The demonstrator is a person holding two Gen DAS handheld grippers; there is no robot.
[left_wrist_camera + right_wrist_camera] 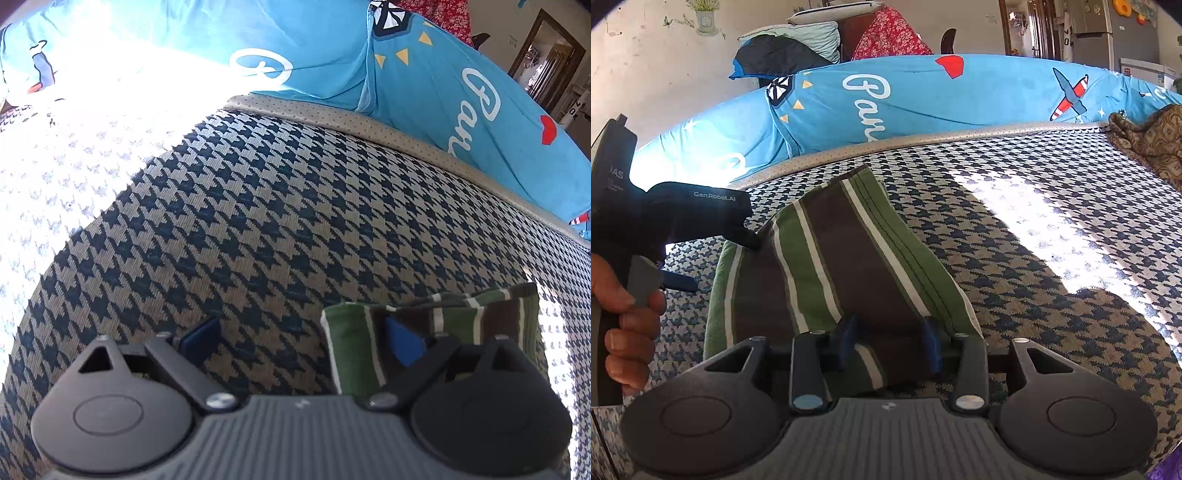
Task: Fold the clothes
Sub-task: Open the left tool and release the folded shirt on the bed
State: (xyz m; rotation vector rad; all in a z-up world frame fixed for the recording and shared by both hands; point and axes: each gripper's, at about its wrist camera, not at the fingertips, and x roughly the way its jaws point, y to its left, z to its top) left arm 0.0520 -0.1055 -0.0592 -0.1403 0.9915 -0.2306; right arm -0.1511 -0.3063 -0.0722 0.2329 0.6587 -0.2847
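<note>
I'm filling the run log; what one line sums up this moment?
garment: green-brown striped cloth folded on houndstooth bed cover | left tongs: open at its edge | right tongs: open, straddling near end

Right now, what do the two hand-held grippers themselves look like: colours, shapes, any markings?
Both are matte black with a ribbed grey centre plate, flanked by round black discs, silver screw heads on the linkage bars, and blue finger pads. That holds for the left hand-held gripper and the right hand-held gripper. Seen from the right wrist camera, the left one's body reads "GenRobot.AI" in pale lettering above a grey trigger.
</note>
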